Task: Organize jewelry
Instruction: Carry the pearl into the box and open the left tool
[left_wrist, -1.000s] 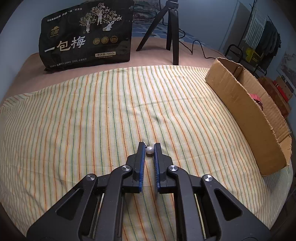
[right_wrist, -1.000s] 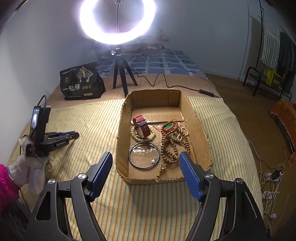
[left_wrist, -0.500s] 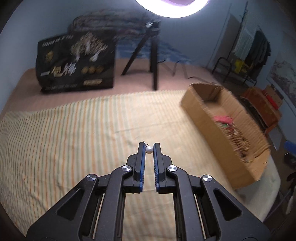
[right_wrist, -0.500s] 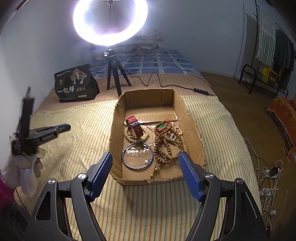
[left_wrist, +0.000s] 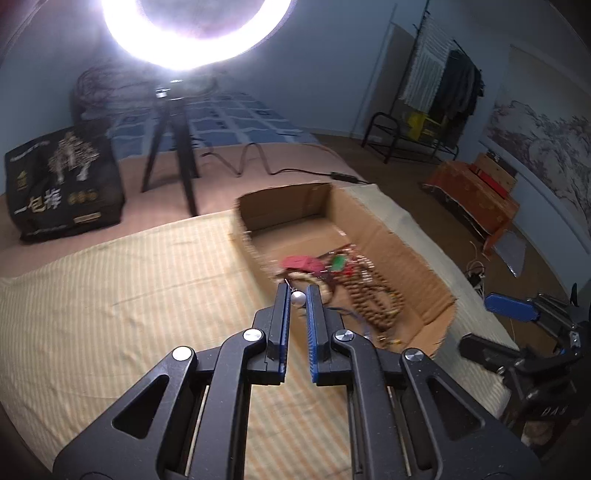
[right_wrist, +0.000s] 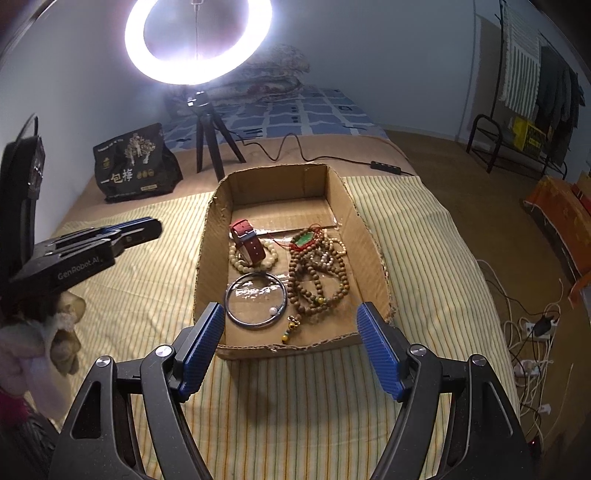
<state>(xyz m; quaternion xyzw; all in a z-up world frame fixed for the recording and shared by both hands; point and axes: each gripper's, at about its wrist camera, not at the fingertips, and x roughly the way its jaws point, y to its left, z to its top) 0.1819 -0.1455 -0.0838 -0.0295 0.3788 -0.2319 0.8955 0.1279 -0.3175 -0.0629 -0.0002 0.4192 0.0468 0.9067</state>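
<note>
Left wrist view: the left tool (left_wrist: 297, 298) is clamped on a pearl earring (left_wrist: 297, 297), held above the bed just beside the cardboard box (right_wrist: 373, 254). The right tool (right_wrist: 290, 341) stands wide apart, empty, at the box's near wall.

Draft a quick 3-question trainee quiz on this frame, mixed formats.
1. True or false: the left tongs are shut on a pearl earring.
2. Multiple choice: in the box, the red watch lies on
A. the metal bangle
B. a pale bead bracelet
C. bare cardboard only
3. Fill in: the right tongs are ____ and hold nothing.

Key: 1 true; 2 B; 3 open
</note>
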